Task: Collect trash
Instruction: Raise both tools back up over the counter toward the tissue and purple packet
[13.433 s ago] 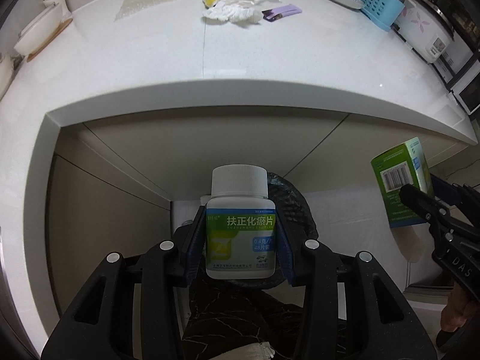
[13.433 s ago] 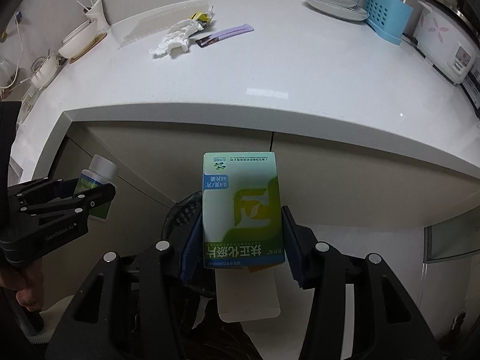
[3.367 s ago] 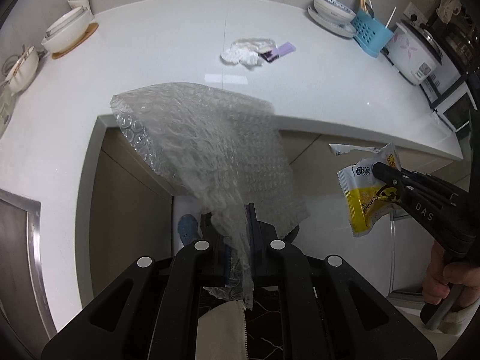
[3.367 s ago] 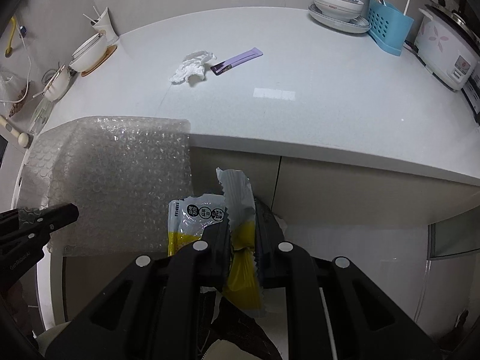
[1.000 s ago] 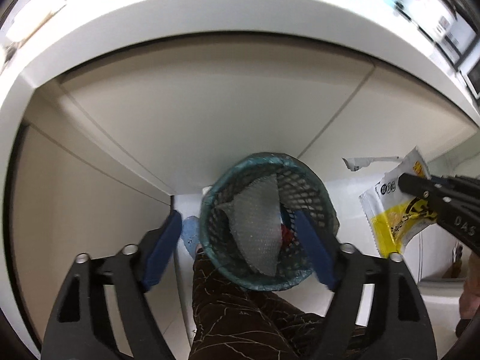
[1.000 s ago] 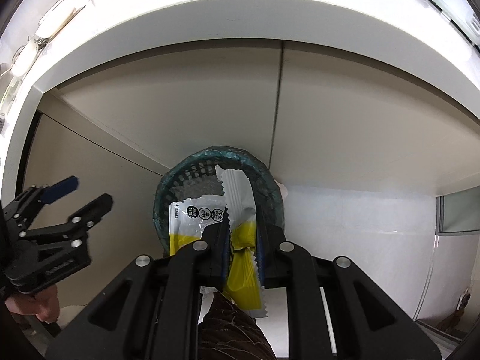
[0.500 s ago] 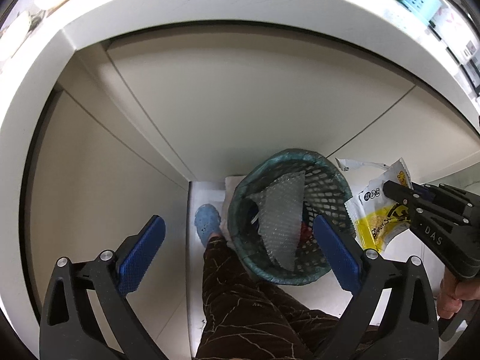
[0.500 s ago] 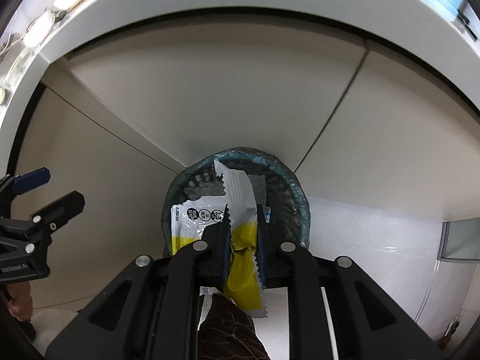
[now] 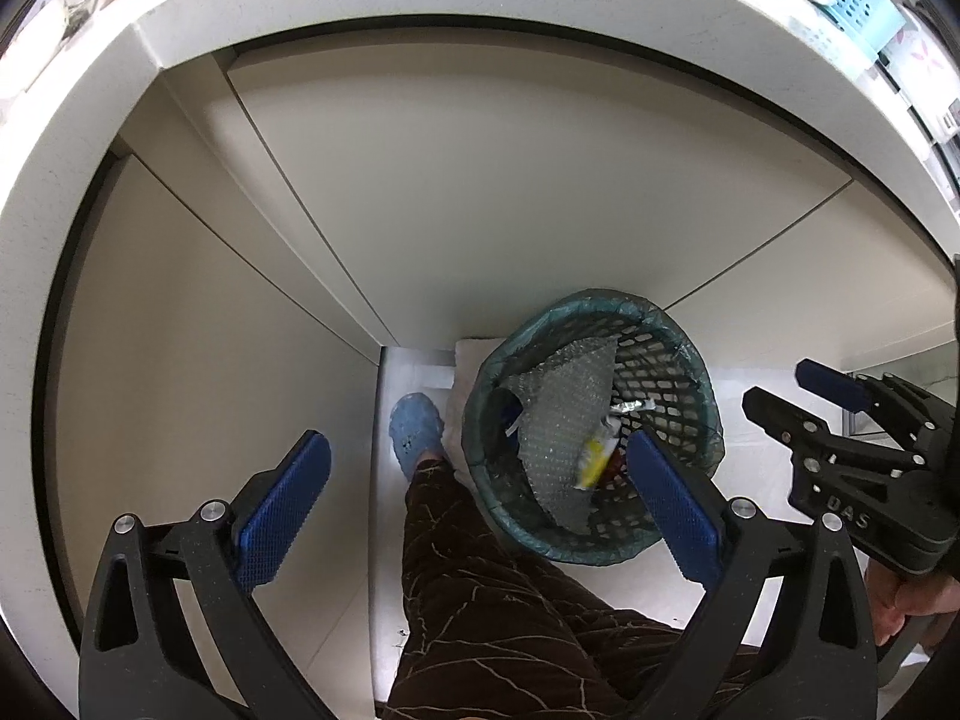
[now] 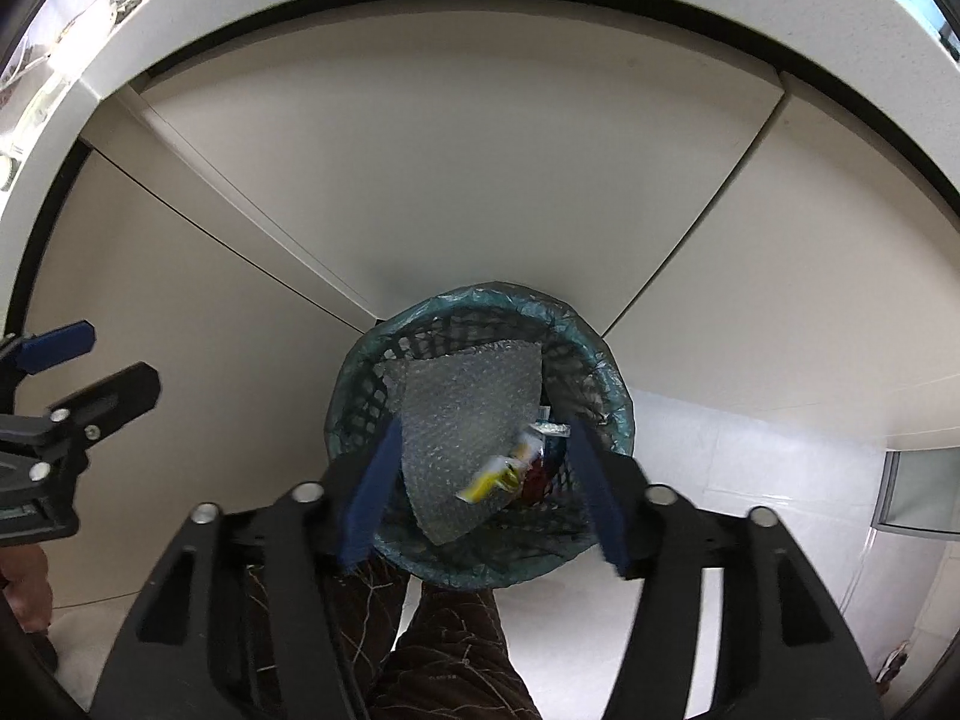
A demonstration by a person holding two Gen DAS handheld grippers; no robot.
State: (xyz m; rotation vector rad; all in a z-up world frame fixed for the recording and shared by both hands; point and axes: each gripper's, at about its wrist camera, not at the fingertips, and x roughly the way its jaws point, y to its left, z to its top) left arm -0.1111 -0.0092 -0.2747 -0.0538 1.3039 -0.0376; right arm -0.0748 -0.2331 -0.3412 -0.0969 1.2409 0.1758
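1. Tools: the left tool (image 9: 474, 510), lower centre of its view, is spread wide and empty; the right tool (image 10: 480, 492) likewise gapes, holding nothing.
2. The bubble wrap (image 10: 462, 414) and yellow wrapper (image 10: 495, 477) lie in the mesh bin (image 10: 618, 396), frame centre.
3. Both look light, soft and crinkly; an edge pinch would suit.
4. "DAS" is readable on the right tool's body at the left view's right edge.

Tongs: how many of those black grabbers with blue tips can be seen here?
2. The left tongs gape beside the bin; the right tongs gape right over it. Neither holds anything.
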